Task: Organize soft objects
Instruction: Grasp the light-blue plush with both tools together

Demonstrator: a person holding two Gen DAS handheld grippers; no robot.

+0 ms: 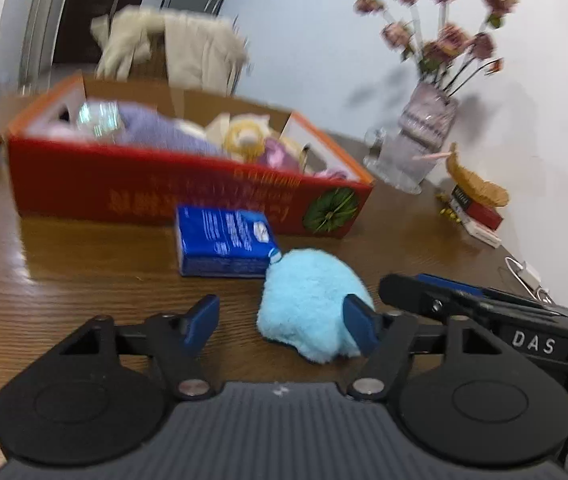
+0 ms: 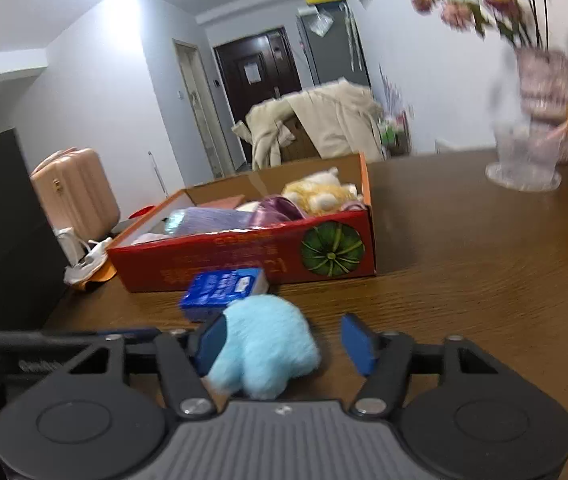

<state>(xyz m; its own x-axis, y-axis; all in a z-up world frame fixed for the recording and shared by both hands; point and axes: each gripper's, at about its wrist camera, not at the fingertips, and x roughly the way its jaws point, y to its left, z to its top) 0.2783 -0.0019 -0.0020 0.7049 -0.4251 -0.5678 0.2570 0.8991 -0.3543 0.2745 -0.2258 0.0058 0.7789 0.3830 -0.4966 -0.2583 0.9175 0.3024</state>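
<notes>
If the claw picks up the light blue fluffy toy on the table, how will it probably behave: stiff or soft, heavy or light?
The light blue fluffy toy looks plush, so it will probably squash between the pads instead of resisting. It seems light for its size. Its rounded body lies flat on the wooden table, so it is unlikely to roll.

The table (image 2: 464, 260) is made of brown wood, smooth and a little shiny, with grain lines. The light blue plush toy (image 1: 310, 304) is covered in soft, fluffy fur. The red box (image 1: 163, 196) is made of cardboard, brown and dull inside. The blue tissue pack (image 1: 223, 244) is wrapped in shiny plastic. The vase (image 1: 424, 132) is made of clear glass. The blue finger pads (image 1: 358, 322) look dull and smooth, on black matt plastic.
</notes>
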